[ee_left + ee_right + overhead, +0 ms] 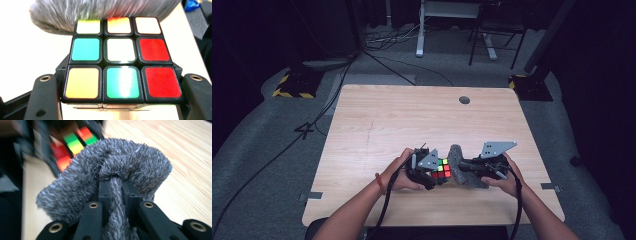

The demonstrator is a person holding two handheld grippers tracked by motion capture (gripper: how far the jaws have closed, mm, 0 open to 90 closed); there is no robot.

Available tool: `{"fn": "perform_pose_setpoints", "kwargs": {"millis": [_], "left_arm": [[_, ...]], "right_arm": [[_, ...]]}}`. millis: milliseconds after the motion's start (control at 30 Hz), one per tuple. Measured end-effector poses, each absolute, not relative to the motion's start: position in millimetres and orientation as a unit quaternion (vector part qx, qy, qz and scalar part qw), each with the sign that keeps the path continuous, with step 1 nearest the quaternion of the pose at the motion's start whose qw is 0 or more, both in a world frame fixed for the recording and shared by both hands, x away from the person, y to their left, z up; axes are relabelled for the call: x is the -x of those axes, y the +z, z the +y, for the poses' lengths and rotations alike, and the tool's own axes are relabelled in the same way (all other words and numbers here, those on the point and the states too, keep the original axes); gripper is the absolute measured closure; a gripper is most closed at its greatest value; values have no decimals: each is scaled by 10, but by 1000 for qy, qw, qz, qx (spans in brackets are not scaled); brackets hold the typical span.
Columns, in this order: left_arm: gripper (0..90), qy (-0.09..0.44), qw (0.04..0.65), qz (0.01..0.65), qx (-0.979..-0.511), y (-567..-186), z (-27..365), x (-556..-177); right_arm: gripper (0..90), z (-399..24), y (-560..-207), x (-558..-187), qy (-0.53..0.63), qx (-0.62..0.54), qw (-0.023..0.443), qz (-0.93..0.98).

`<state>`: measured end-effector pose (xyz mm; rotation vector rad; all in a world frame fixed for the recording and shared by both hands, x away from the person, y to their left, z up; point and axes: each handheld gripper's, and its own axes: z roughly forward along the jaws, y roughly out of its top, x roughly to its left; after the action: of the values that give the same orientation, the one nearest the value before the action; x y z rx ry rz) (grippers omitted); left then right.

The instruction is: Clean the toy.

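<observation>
A colour puzzle cube (442, 169) is held just above the wooden table (402, 120) near its front edge, with my left gripper (428, 172) shut on it. In the left gripper view the cube (121, 60) sits between the two black jaws, its face a mix of white, green, red and orange tiles. My right gripper (472, 167) is shut on a fuzzy grey cloth (460, 166). The cloth (112, 170) bunches around the jaws and its edge (100, 10) lies against the far side of the cube (75, 141).
A round grommet hole (464, 100) sits near the table's far edge. Cables (277, 150) run over the grey floor at the left, and desk legs (419, 35) stand behind the table.
</observation>
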<state>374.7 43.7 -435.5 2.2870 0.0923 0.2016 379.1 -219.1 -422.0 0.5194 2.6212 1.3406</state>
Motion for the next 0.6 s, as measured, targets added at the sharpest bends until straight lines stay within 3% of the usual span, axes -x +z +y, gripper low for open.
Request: {"fn": "perform_pose_setpoints", "kwargs": {"millis": [100,400,600], "left_arm": [[339,74,421,37,-903,-4327,452,-3748],[337,60,414,35,-908,-4416,406,-3756],[331,66,379,24,-923,-4480,307,-3734]], "right_arm": [[802,-2187,-4288,-3835,458,-173,53,870],[803,-2103,-4274,-3769,478,-144,40,866],[803,-2013,-4220,-3711,495,-123,36,859]]}}
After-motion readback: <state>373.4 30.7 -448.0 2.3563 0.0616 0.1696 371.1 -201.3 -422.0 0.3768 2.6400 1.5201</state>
